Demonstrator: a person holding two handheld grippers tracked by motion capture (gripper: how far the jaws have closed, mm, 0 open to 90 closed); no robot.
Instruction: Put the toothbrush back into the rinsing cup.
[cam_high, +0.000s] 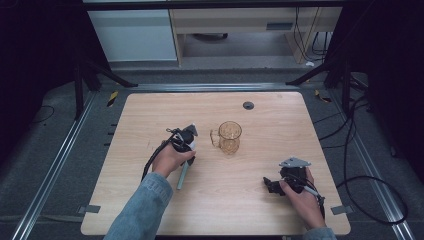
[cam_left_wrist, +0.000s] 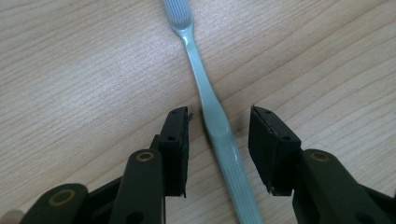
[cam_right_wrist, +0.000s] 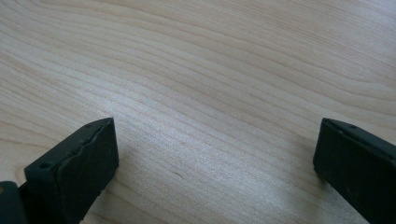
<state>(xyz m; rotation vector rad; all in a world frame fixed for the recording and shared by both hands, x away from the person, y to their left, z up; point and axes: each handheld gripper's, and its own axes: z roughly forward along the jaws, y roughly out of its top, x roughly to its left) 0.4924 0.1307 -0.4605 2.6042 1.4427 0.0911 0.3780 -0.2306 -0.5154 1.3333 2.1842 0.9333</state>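
A pale green toothbrush (cam_left_wrist: 198, 74) lies flat on the wooden table (cam_high: 270, 125), its bristle head pointing away from the left gripper's camera. My left gripper (cam_left_wrist: 219, 116) is lowered over the handle with a black jaw on each side. A small gap remains on both sides, so the jaws are open and not pressing. From above, the toothbrush (cam_high: 182, 177) sticks out below the left gripper (cam_high: 188, 156) and the hand that holds it. My right gripper (cam_right_wrist: 217, 128) rests near the table's front right (cam_high: 269, 184), open wide over bare wood.
A clear amber glass mug (cam_high: 230, 136) stands upright just right of the left gripper, handle toward it. A dark round grommet (cam_high: 248, 105) sits near the table's far edge. Cables trail from both grippers; metal rails run along the floor on both sides.
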